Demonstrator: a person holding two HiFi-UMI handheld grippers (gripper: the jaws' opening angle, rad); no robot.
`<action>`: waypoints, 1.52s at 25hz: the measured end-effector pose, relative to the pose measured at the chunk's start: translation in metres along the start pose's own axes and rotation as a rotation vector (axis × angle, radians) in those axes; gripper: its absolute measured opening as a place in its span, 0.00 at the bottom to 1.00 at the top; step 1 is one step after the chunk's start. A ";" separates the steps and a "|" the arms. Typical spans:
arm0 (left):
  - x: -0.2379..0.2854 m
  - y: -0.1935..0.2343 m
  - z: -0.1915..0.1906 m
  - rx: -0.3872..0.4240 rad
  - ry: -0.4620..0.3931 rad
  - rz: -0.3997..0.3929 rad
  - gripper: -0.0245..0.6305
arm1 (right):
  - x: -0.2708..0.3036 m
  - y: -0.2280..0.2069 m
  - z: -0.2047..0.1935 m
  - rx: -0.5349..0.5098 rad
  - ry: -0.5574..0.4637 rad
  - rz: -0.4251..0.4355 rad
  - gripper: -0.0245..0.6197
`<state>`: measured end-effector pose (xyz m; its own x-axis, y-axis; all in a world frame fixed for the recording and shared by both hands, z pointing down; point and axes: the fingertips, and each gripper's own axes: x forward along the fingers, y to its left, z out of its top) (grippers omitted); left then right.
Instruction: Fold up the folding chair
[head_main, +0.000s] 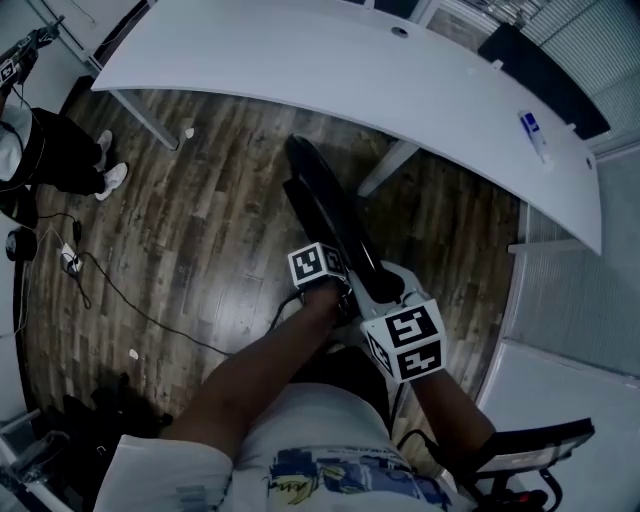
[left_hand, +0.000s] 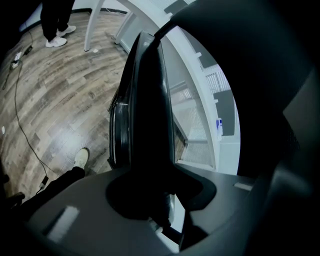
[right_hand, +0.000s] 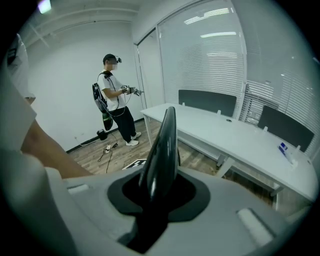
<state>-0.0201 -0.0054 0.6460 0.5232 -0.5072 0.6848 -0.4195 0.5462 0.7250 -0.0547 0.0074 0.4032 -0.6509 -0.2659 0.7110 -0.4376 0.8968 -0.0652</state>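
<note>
The one folding chair (head_main: 330, 208) looks already folded flat, though the views are dim. It is a thin dark slab held over the wooden floor (head_main: 200, 230), near the one white table (head_main: 400, 90). The two grippers, left gripper (left_hand: 155, 196) and right gripper (right_hand: 154, 196), each have their jaws narrowed onto its edge. Probably only setting it down remains.

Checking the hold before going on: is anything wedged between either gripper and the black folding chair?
Nothing visible is. The left gripper and the right gripper each clamp directly on the edge of the black folding chair, which is folded flat, with nothing else between the jaws and the chair.
</note>
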 end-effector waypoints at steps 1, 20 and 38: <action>-0.004 0.003 0.009 -0.013 -0.013 0.007 0.23 | 0.007 0.001 0.007 -0.013 -0.002 0.016 0.16; -0.010 0.010 0.132 -0.282 -0.275 0.030 0.23 | 0.095 -0.029 0.073 -0.254 0.008 0.305 0.16; 0.064 -0.018 0.182 -0.484 -0.424 0.103 0.23 | 0.128 -0.130 0.080 -0.397 0.028 0.517 0.15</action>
<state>-0.1140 -0.1689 0.6903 0.1182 -0.6012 0.7903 -0.0190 0.7944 0.6071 -0.1311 -0.1713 0.4463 -0.6972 0.2392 0.6758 0.1938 0.9705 -0.1436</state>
